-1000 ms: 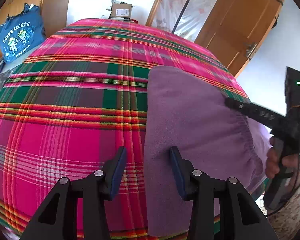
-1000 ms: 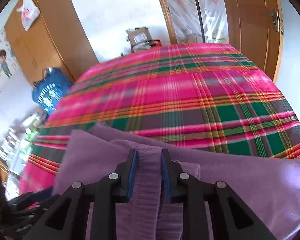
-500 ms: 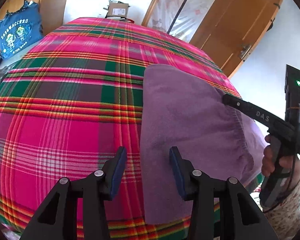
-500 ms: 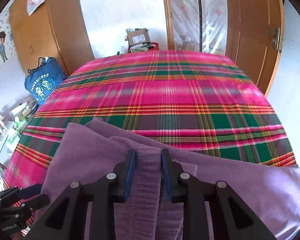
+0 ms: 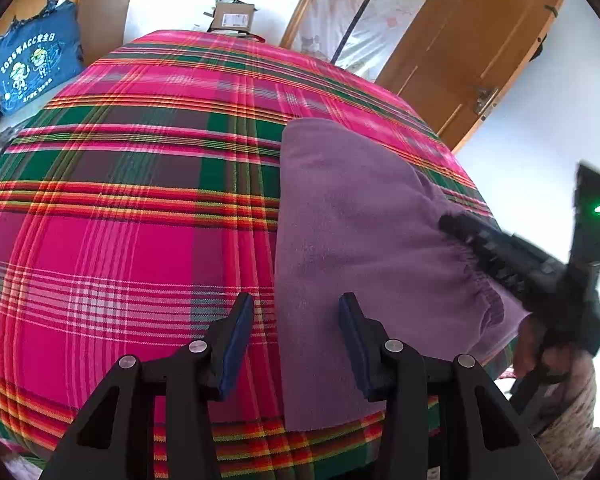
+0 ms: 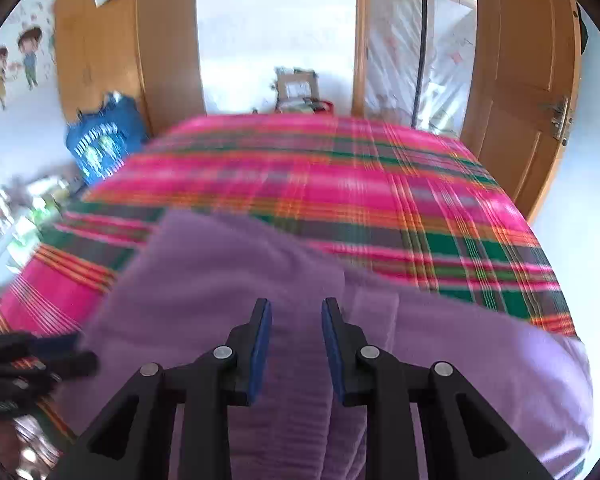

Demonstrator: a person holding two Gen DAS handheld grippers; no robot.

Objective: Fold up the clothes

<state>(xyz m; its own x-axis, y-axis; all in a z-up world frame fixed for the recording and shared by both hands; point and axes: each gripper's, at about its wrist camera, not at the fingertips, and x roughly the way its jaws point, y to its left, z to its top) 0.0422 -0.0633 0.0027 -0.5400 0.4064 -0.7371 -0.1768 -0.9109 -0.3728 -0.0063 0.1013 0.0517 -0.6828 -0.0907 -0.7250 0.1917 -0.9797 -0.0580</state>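
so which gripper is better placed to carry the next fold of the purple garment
Right. The right gripper already has the purple garment bunched between its pads at the gathered edge, while the left gripper stands open over the garment's side edge, holding nothing.

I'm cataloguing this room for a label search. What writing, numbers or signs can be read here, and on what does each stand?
"2025年ACC安全日": white print on the blue bag; the smaller line below it is too small to read.
Label on the cardboard box: too small to read.
Print on the blue bag in the right wrist view: blurred.
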